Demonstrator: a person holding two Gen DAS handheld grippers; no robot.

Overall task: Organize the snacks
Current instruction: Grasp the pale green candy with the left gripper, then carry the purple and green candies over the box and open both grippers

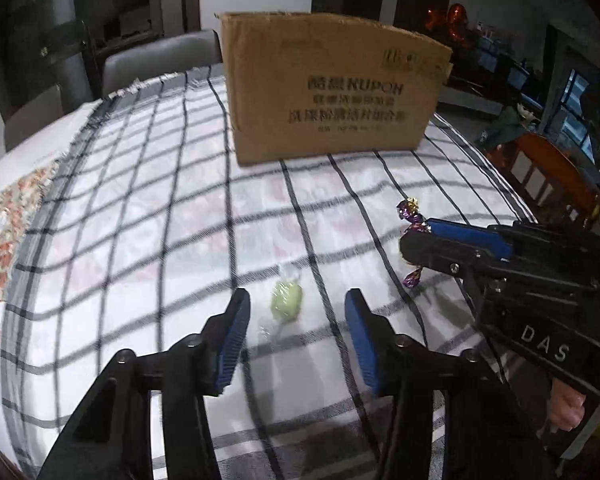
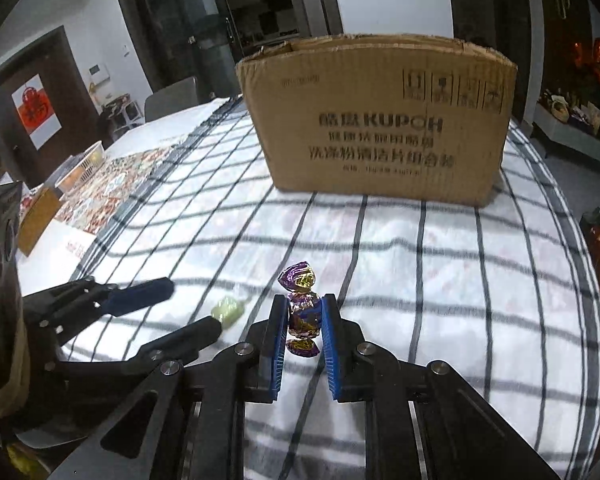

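Note:
A green candy (image 1: 287, 300) in clear wrap lies on the checked tablecloth (image 1: 140, 200). It sits between the fingers of my left gripper (image 1: 296, 300), which is open, with neither pad touching it. To the right, my right gripper (image 1: 414, 232) is shut on a purple and gold wrapped candy (image 1: 410, 210), held just above the cloth. The right wrist view shows that candy (image 2: 302, 318) upright, pinched between the blue pads of the right gripper (image 2: 303, 302). There the left gripper (image 2: 194, 304) straddles the green candy (image 2: 228, 308). An open cardboard box (image 2: 380, 120) stands behind; its inside is hidden.
A patterned mat (image 2: 112, 184), a white basket (image 2: 86, 164) and a small brown carton (image 2: 38, 216) lie at the table's far left. A grey chair (image 1: 156, 56) stands behind the table, and a wooden chair (image 1: 552, 176) at its right edge. A hand (image 1: 566, 412) holds the right gripper's handle.

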